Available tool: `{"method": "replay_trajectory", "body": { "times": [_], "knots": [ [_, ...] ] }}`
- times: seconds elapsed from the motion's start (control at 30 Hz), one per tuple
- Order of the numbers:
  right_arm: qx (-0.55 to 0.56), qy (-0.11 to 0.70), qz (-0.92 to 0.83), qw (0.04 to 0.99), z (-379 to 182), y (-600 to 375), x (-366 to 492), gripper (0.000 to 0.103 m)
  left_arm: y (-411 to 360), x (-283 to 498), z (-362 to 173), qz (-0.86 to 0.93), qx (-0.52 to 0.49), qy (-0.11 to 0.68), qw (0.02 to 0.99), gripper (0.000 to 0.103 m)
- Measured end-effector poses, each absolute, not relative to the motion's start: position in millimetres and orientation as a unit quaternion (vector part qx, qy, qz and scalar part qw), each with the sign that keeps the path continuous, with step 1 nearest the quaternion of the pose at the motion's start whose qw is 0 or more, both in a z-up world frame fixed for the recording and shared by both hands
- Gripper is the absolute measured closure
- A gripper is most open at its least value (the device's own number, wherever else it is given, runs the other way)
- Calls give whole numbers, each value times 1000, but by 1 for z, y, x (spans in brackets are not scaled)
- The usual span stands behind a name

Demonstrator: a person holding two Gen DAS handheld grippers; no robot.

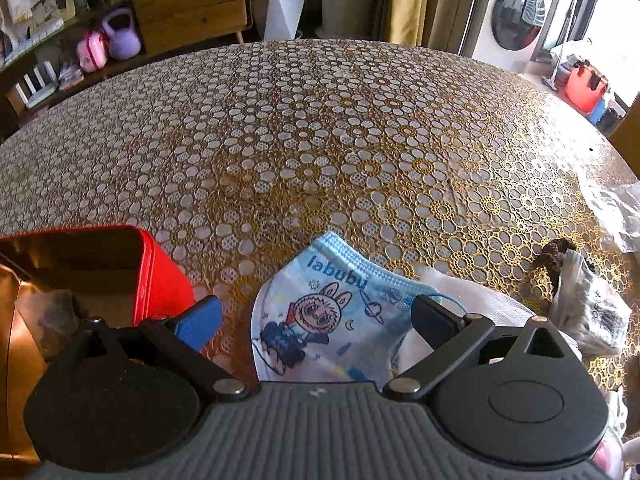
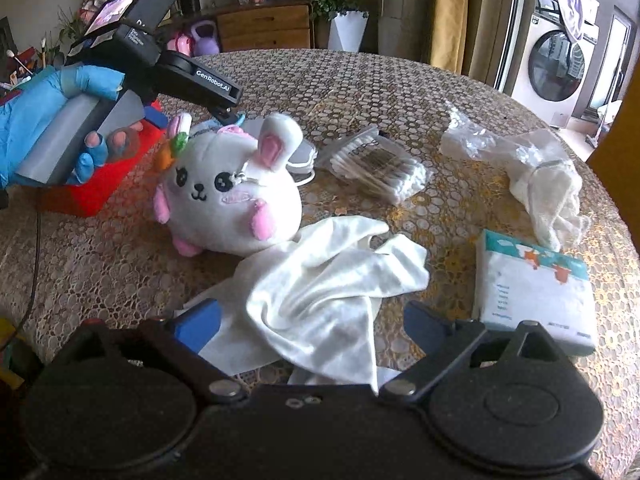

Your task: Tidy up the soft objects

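Left wrist view: left gripper (image 1: 316,316) is spread wide over the face mask (image 1: 320,320), red tin (image 1: 160,276) just left. Right gripper (image 2: 312,320), also wide, straddles the white cloth (image 2: 336,288). I'd pinch a thick fold, then lift slowly.

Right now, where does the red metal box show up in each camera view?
Left wrist: red metal box, open, lower left, beside the left tongs.
Right wrist: left edge, behind the gloved hand, left of the white bunny plush.
Shared landmark: purple kettlebell.
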State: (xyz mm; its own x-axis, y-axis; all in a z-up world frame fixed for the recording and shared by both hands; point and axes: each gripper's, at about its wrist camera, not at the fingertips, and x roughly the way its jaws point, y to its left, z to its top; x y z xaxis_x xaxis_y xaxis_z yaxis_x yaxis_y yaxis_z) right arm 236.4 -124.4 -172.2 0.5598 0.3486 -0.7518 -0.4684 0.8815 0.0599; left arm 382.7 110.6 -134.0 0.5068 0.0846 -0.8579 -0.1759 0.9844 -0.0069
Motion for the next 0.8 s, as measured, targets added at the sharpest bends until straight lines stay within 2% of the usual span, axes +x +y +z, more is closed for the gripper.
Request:
{"method": "replay_trajectory", "body": {
  "times": [0.3,0.4,0.53,0.6,0.63,0.7,0.73,0.8],
  "knots": [
    [-84,417,224,877,-185,-111,249,10,101,388,-139,72,-21,492,867,2],
    [-90,422,220,875,-189,-109,252,17,103,386,-138,72,-22,487,870,2],
    [-96,429,216,872,-196,-107,254,25,104,384,-138,74,-15,482,873,7],
    [-94,425,216,874,-196,-108,253,26,104,383,-137,85,-5,481,873,16],
    [-94,423,216,875,-196,-107,252,28,103,382,-136,91,5,481,872,25],
    [-92,419,213,878,-196,-107,251,32,101,381,-136,86,22,483,871,55],
    [-90,418,212,879,-196,-107,251,36,104,380,-136,68,-2,484,872,68],
    [-87,415,210,881,-195,-106,251,44,104,380,-135,63,-12,487,871,70]
  ]
}}
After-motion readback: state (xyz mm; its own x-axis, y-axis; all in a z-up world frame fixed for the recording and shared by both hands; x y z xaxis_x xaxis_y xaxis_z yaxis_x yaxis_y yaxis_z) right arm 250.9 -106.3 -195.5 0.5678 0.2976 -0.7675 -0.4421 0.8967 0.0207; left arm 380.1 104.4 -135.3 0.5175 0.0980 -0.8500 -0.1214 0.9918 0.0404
